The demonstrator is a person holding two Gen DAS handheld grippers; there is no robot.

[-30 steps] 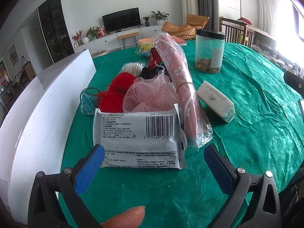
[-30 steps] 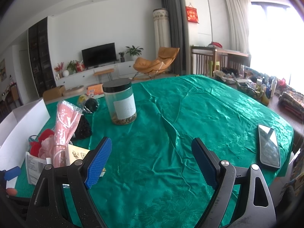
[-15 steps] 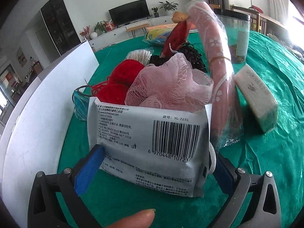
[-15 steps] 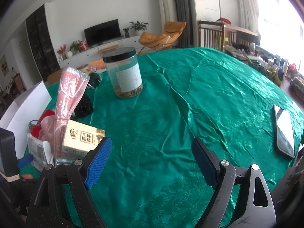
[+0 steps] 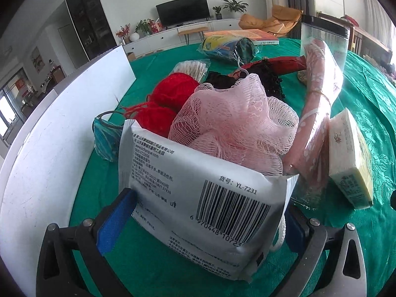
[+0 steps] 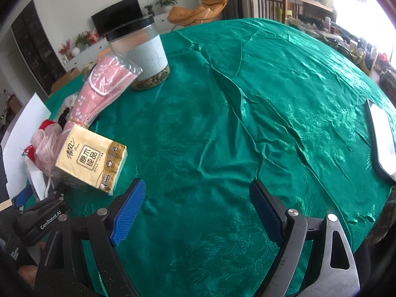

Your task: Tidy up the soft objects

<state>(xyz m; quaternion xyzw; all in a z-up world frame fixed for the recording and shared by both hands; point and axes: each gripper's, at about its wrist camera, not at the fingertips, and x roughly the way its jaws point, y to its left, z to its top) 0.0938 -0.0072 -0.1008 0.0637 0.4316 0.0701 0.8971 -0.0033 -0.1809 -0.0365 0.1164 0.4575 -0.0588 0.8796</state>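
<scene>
Two claws working over crinkled green satin cloth (image 6: 247,99).
Left claw (image 5: 205,212) pinching glossy white packet (image 5: 198,190); right claw (image 6: 198,212) hovering spread, empty.

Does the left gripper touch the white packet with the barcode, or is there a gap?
Touching. In the left wrist view, the left gripper has its blue left pad pressed against the edge of the white packet, which fills the space between the jaws.

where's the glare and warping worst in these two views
Right wrist view: the window at the top right blows out white, and sheen streaks the green satin tablecloth. Left wrist view: softer light, glare only at the right edge; the fisheye bows the white board, and the white barcoded packet looms large but stays readable.
</scene>
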